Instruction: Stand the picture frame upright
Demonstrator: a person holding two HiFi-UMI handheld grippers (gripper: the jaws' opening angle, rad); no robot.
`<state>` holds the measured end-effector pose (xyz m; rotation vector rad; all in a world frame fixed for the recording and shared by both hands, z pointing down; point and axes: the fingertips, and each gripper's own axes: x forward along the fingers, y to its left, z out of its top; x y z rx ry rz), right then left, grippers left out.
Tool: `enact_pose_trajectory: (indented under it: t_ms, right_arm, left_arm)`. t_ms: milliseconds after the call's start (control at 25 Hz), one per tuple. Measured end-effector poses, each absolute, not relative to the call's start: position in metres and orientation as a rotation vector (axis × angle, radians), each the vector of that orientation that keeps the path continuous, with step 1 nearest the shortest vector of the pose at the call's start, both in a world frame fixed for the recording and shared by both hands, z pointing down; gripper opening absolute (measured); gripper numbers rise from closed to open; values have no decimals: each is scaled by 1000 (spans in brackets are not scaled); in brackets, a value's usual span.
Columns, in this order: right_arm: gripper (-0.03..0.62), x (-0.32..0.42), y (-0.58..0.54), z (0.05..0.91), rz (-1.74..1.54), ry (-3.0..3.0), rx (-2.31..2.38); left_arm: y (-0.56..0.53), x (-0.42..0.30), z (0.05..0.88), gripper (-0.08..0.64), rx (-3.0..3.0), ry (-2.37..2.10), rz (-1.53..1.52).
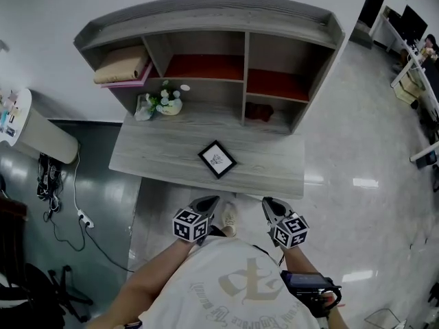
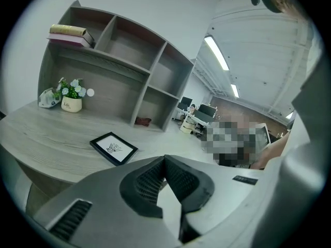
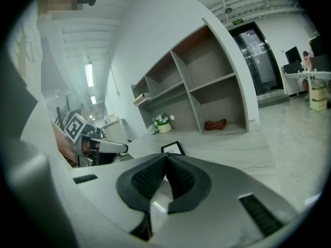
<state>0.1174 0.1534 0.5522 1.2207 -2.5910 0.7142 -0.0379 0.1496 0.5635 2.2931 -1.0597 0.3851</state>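
A small black picture frame with a white picture lies flat on the grey wooden desk, near the middle. It also shows in the left gripper view as the frame and in the right gripper view as the frame. Both grippers hang short of the desk's front edge, close to the person's body. My left gripper is shut with nothing between its jaws, its tips touching. My right gripper is shut and empty too, its tips meeting.
A shelf unit stands at the back of the desk, holding a flower pot, folded cloth on a pink book and a dark red item. Glossy floor lies to the right; cables and a power strip lie left.
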Motion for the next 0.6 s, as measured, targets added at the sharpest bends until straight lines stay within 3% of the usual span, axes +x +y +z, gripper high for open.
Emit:
enact_pose_trajectory:
  t_ms: [600]
  right_arm:
    - [5,100,49,548,691,-2556,1165]
  left_arm:
    - [43,-54,565,5,2254,-1068,314]
